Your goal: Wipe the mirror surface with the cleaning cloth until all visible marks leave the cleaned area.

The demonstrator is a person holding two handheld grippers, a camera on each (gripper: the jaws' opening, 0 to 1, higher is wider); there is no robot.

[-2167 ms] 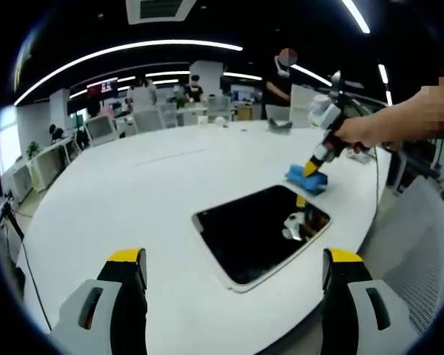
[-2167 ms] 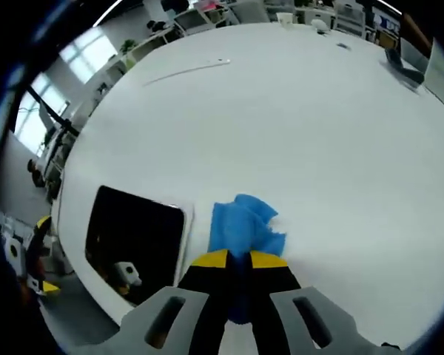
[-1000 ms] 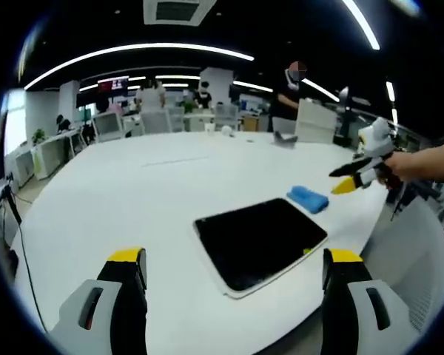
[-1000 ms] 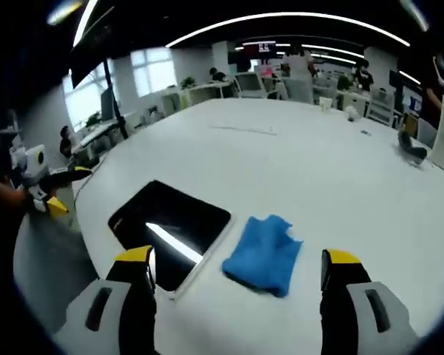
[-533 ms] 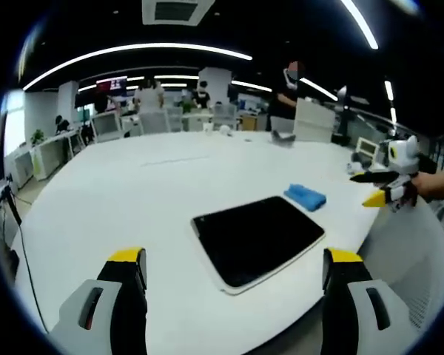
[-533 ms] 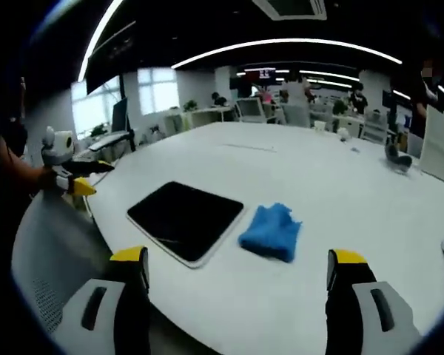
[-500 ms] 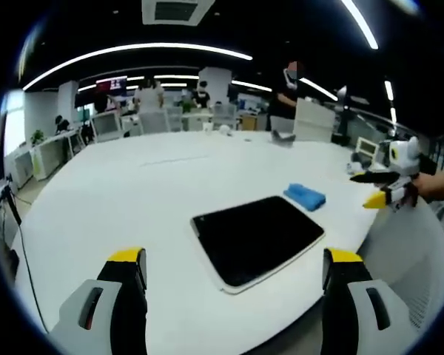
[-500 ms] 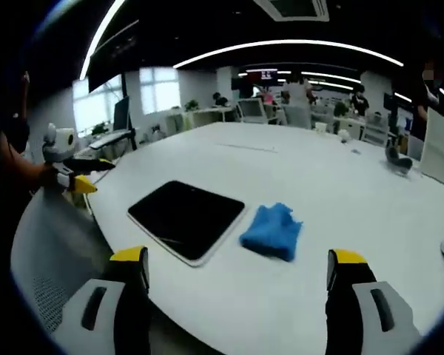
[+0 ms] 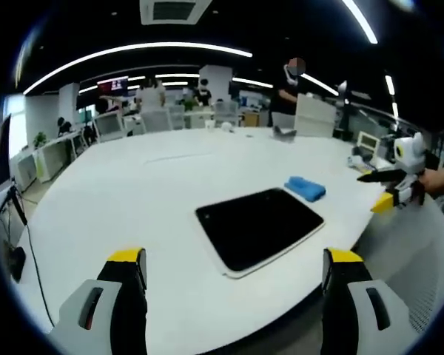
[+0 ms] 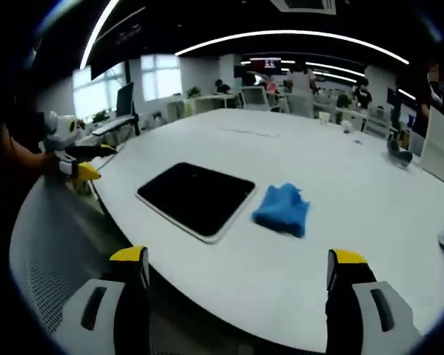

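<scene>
Though perhaps foreshortened, mirror (image 9: 260, 228) diagonal.

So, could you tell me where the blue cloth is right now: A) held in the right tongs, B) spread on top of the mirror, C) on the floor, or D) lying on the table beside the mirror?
D: the blue cloth lies on the white table next to the mirror, and both tongs are open and empty.

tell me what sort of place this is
Probably an open-plan office: a big white table in front, rows of desks with monitors behind it, and long strip lights overhead.
</scene>
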